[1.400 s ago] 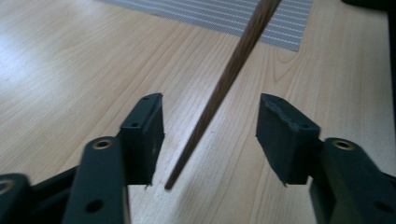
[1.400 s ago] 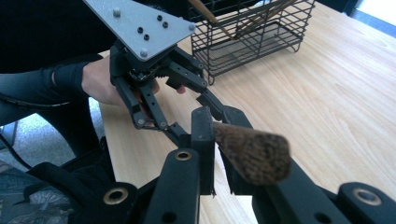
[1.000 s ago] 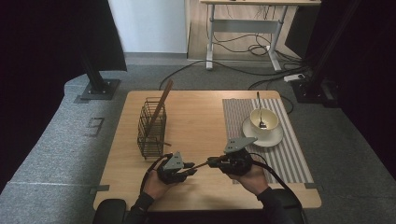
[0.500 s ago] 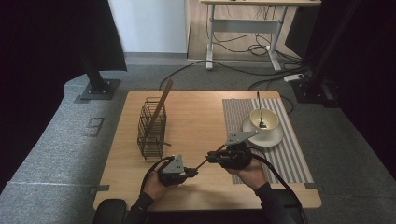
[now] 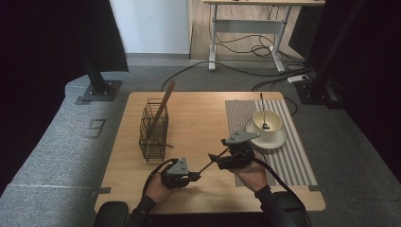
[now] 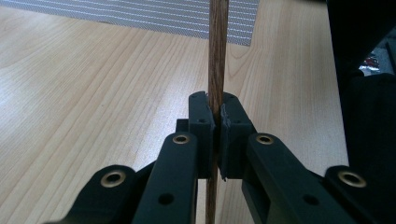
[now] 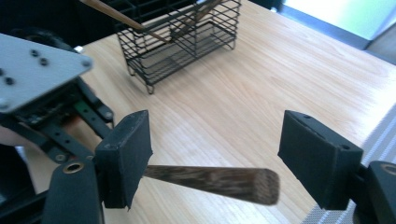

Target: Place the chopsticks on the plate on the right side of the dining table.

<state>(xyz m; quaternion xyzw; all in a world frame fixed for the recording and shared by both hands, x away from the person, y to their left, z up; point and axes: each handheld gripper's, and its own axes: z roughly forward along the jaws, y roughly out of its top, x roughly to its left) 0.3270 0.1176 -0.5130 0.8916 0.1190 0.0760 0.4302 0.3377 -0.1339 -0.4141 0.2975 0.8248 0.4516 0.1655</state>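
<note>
A thin dark wooden stick (image 5: 204, 167) hangs just above the table between my two grippers. My left gripper (image 5: 195, 176) is shut on it; in the left gripper view the stick (image 6: 217, 56) runs straight up from the closed pads (image 6: 201, 126). My right gripper (image 5: 215, 160) faces the left one, and its jaws have just been opening. In the right gripper view the stick's blunt end (image 7: 210, 179) lies between the wide-apart pads (image 7: 127, 151), and neither pad presses on it.
A black wire basket (image 5: 153, 130) with a long wooden utensil (image 5: 163, 106) leaning in it stands at the table's left. On the striped placemat (image 5: 293, 161) at the right, a cream cup (image 5: 267, 122) with a spoon sits on a saucer (image 5: 279, 140).
The right gripper's jaws have opened off the stick's end. The left gripper keeps hold of the stick, and both hands stay about where they were.
</note>
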